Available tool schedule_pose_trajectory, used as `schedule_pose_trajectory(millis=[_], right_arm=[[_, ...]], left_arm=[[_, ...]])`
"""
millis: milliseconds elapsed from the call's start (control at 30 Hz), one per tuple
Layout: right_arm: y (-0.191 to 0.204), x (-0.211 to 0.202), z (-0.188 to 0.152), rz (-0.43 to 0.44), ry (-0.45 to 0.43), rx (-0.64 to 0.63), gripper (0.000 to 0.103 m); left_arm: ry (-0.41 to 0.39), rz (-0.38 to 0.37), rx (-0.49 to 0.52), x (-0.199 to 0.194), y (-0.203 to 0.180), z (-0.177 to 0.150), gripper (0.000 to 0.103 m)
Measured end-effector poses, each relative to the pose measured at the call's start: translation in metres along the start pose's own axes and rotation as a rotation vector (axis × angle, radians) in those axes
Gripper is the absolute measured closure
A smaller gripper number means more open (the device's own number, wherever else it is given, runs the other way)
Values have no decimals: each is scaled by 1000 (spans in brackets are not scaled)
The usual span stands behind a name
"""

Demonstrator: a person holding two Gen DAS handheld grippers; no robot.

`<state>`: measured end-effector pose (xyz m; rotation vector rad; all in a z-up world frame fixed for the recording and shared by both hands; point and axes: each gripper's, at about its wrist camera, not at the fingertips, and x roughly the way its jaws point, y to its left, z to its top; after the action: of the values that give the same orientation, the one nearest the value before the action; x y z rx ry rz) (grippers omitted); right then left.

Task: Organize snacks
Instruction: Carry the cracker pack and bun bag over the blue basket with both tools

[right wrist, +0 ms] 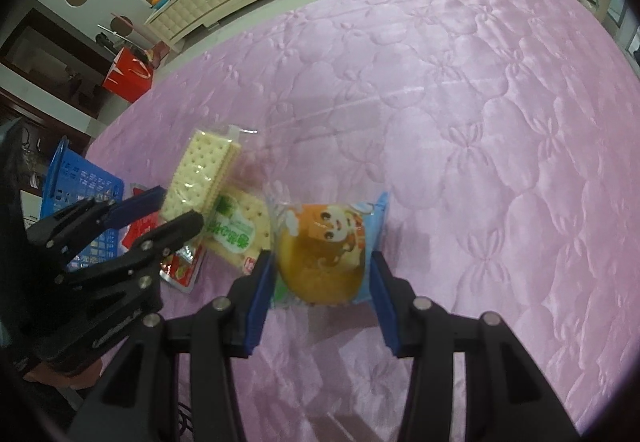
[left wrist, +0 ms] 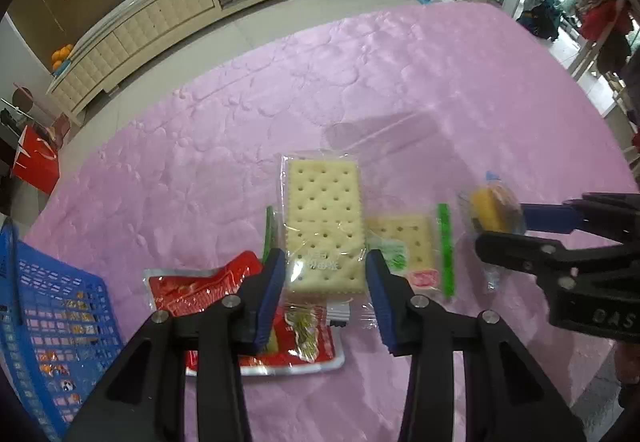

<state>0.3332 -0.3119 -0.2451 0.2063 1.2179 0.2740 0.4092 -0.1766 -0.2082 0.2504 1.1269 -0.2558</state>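
Left wrist view: The left gripper (left wrist: 326, 278) is pointing down at a pink quilted tablecloth (left wrist: 400, 82). Its blue pads are standing on either side of a clear-wrapped cracker pack (left wrist: 324, 222), and both are sitting against the wrapper's edges, so the jaws are gripping this pack at a medium width. The pack is lying partly over a red snack pouch (left wrist: 192, 286), which is resting flat on the cloth to the left and below. A second cracker pack with green print (left wrist: 408, 242) is lying just right of the held one, touching or overlapping it. A blue mesh basket (left wrist: 52, 302) is standing at the lower left edge, with small wrapped items showing through its mesh. At the right edge, the right gripper (left wrist: 500, 222) is reaching in with a yellow cake in a clear wrapper (left wrist: 490, 208) between its fingers.

Right wrist view: The right gripper (right wrist: 320, 274) is holding a packaged round cake with a cartoon print (right wrist: 320, 254) between its blue pads, the pads pressing the wrapper's two sides at a half-wide spread. The cake appears lifted off the cloth, though contact underneath cannot be confirmed. To the left, the left gripper (right wrist: 176, 210) is clamping the cracker pack (right wrist: 200, 174), which is appearing tilted on edge here. The green-printed pack (right wrist: 236, 234) is lying flat beneath it, beside the red pouch (right wrist: 182, 266). The blue basket (right wrist: 80, 182) is sitting behind the left gripper, near the table edge.
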Motion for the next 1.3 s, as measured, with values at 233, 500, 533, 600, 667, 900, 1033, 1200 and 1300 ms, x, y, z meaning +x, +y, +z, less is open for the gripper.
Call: schedule_pose_trajectory(millis=[233, 500, 533, 600, 667, 900, 1033, 1200, 1300], right_arm=[[26, -26, -13, -21, -3, -23, 52], [72, -75, -36, -18, -64, -80, 52], [79, -81, -40, -18, -70, -90, 52], [91, -92, -47, -19, -86, -109, 52], [103, -100, -52, -16, -100, -123, 52], [164, -128, -71, -2, -155, -204, 52], [194, -136, -83, 14, -174, -253, 52], [232, -129, -89, 16, -171, -300, 52], [254, -127, -90, 17, -171, -328, 52]], left_arm=[[-57, -47, -10, -46, -7, -19, 64], [-142, -43, -31, -121, 11, -57, 64], [-149, -42, -34, -128, 14, -62, 64], [-169, -37, -40, -145, 20, -75, 64], [-189, -31, -48, -166, 28, -90, 64], [-261, -17, -86, -230, 62, -136, 64], [-293, 20, -98, -259, 82, -158, 64], [-327, 43, -139, -283, 114, -180, 64], [-338, 55, -163, -295, 135, -192, 64]])
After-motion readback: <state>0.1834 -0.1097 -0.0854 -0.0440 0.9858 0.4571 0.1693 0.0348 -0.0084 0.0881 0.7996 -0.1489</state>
